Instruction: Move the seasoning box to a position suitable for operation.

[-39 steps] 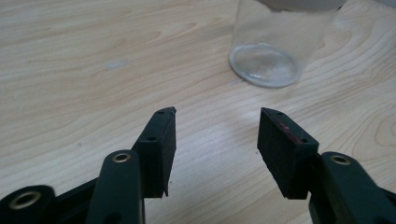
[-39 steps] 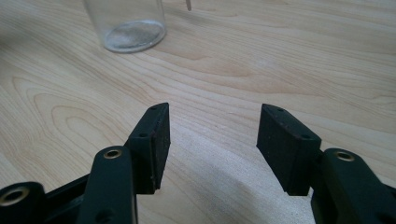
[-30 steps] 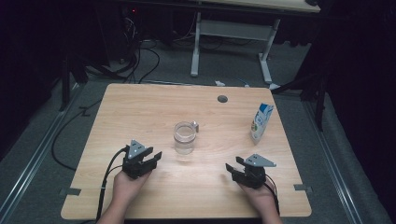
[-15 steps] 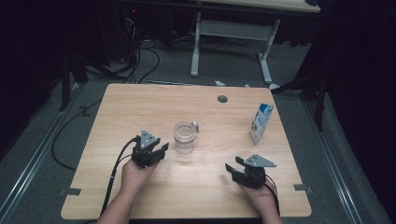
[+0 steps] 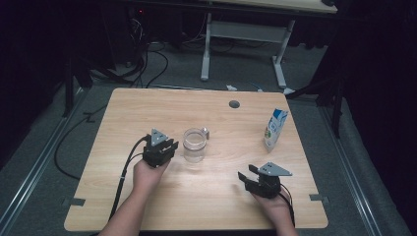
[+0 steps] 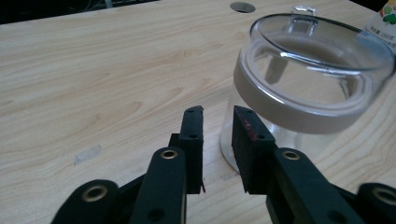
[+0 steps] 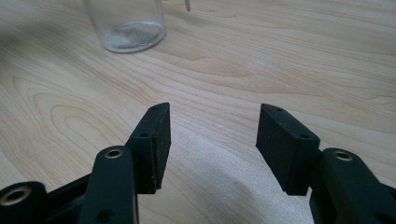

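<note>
low in the frame my right gripper (image 5: 244, 177) rests with jaws wide and empty. left of centre my left gripper (image 5: 170, 147) has just been closing, jaws narrow with nothing between them, just beside the glass jar (image 5: 194, 145) mid-worktop (image 5: 147, 105). the milk carton (image 5: 274, 129) stands upper right.

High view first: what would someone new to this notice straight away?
The clear glass jar with its glass lid stands mid-table on the pale wooden table. The left gripper sits just beside it; its jaws have just been closing, a narrow gap left and nothing between them. The white and blue milk carton stands upright near the table's right edge, and the right gripper rests open near the front.
</note>
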### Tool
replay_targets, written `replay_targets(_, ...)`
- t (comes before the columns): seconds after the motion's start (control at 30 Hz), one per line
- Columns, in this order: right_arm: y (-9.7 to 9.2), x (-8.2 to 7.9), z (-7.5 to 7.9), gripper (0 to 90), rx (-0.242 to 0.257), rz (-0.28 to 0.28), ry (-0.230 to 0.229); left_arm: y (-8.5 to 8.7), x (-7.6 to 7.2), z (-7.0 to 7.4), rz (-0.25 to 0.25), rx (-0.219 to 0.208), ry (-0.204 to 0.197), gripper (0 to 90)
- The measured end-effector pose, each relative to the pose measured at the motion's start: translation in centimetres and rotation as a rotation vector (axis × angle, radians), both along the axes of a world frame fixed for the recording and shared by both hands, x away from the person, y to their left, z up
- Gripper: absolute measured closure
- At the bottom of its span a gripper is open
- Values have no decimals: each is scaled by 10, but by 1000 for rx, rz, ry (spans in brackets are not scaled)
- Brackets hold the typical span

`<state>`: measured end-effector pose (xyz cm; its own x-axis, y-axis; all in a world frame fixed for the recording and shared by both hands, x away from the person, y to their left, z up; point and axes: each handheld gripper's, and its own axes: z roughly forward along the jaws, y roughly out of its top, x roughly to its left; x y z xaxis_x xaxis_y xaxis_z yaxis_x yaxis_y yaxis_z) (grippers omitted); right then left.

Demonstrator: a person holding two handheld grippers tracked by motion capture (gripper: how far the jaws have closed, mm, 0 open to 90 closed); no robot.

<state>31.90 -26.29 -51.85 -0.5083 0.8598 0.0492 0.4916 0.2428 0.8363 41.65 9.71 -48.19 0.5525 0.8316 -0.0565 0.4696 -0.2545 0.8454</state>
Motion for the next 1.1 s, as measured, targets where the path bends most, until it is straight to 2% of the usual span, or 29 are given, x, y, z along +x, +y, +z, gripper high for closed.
replay_targets(0.27,1,0,-1,449,-2,3,6,-5,12,1,-3,-8,-20,897)
replay_targets(0.4,1,0,-2,449,-1,3,8,-8,21,4,-2,-27,-33,898)
replay_targets(0.43,2,1,-2,449,-1,5,5,-8,23,4,-2,-35,-49,898)
replay_targets(0.57,3,1,-3,449,-4,7,10,-11,31,2,-9,-33,-43,899)
replay_targets(0.8,2,1,-4,449,-7,6,8,-15,32,-1,-31,-39,-60,899)
replay_targets(1.0,3,1,-5,449,-9,7,11,-16,31,-3,-55,-59,-52,900)
replay_targets(1.1,3,1,-6,449,-15,7,11,-14,26,-4,-60,-66,-55,900)
